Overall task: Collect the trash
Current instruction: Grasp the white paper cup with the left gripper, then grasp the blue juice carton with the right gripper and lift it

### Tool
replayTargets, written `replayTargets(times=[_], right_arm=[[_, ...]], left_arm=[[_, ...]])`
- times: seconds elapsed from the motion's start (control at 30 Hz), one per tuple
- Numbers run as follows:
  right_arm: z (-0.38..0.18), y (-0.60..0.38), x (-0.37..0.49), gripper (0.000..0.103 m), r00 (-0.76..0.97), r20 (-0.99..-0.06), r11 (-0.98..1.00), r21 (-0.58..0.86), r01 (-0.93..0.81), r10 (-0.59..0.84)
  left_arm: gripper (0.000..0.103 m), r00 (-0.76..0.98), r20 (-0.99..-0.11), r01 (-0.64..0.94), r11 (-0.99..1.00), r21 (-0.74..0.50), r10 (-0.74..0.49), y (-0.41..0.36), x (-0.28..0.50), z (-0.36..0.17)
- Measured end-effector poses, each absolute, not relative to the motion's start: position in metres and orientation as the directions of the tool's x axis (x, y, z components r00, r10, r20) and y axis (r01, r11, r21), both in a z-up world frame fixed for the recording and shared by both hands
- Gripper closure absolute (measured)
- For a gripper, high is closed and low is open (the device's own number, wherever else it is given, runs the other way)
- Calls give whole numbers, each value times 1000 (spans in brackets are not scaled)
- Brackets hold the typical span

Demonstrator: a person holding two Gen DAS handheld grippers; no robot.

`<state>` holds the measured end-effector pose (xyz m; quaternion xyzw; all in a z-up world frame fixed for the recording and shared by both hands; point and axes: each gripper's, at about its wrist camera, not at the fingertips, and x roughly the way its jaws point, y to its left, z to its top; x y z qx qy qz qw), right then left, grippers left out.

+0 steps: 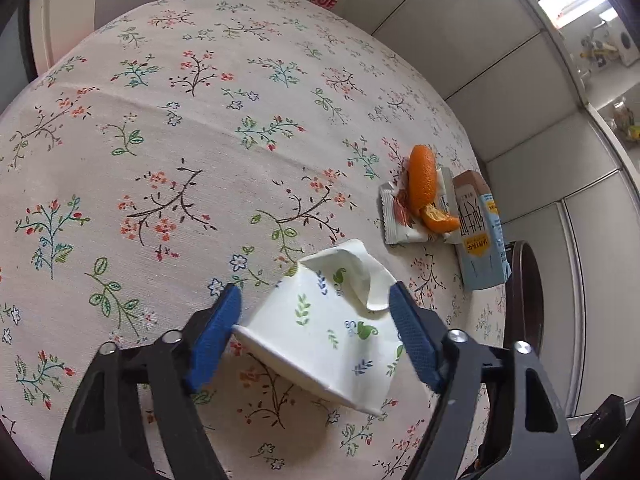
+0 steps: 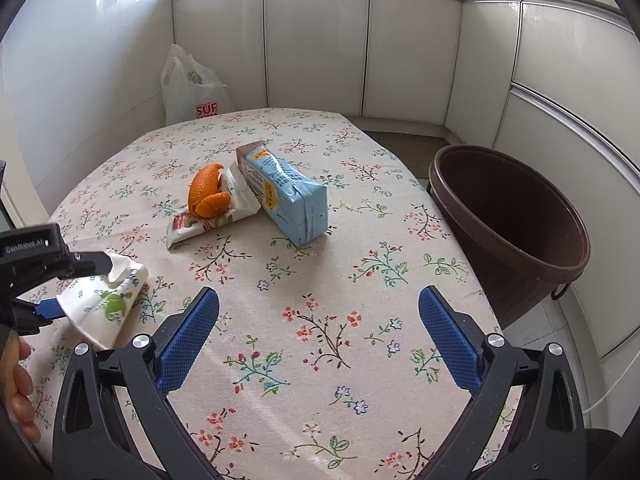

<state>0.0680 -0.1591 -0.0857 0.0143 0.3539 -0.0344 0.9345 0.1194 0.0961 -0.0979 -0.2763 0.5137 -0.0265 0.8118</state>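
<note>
Blue-padded left tongs (image 1: 314,312) are clamped on the crumpled paper cup (image 1: 332,328) over the counter (image 1: 160,160); right tongs (image 2: 318,316) hang released.

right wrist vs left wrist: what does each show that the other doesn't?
Only the right wrist view: the whole brown bin beside the table, its inside bare as far as visible; the white plastic bag behind the table; the right gripper, open over bare cloth; the person's hand.

Only the left wrist view: the left gripper head-on, its blue pads against the crushed paper cup.

Both: cup, orange peel, snack wrapper, blue carton, floral tablecloth.
</note>
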Motion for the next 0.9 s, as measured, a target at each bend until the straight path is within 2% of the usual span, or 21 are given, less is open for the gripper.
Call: replayTargets(times=[0.03, 0.13, 0.33, 0.5, 0.63, 0.77, 0.9], right_arm=[[-86, -161, 68, 7, 744, -665, 997, 5, 80, -56], [-88, -168, 69, 7, 733, -678, 995, 20, 96, -57], [-93, -172, 73, 7, 712, -700, 994, 29, 108, -57], [-91, -170, 89, 7, 690, -721, 997, -7, 83, -62], [-73, -167, 117, 7, 695, -715, 997, -65, 43, -76], [-53, -155, 156, 7, 700, -708, 987, -160, -31, -93], [-48, -145, 199, 7, 652, -756, 974, -189, -122, -65]], left_arm=[[53, 463, -820, -234, 846, -479, -337, 94, 120, -99], [58, 460, -809, -230, 831, -506, -365, 93, 120, -100], [77, 474, -764, -181, 801, -570, -437, 89, 118, -95], [77, 526, -712, -81, 806, -586, -465, 78, 115, -72], [77, 584, -681, -38, 823, -567, -442, 81, 111, -50], [77, 632, -662, -42, 836, -547, -402, 95, 109, -34], [77, 649, -640, -63, 810, -583, -410, 113, 109, -30]])
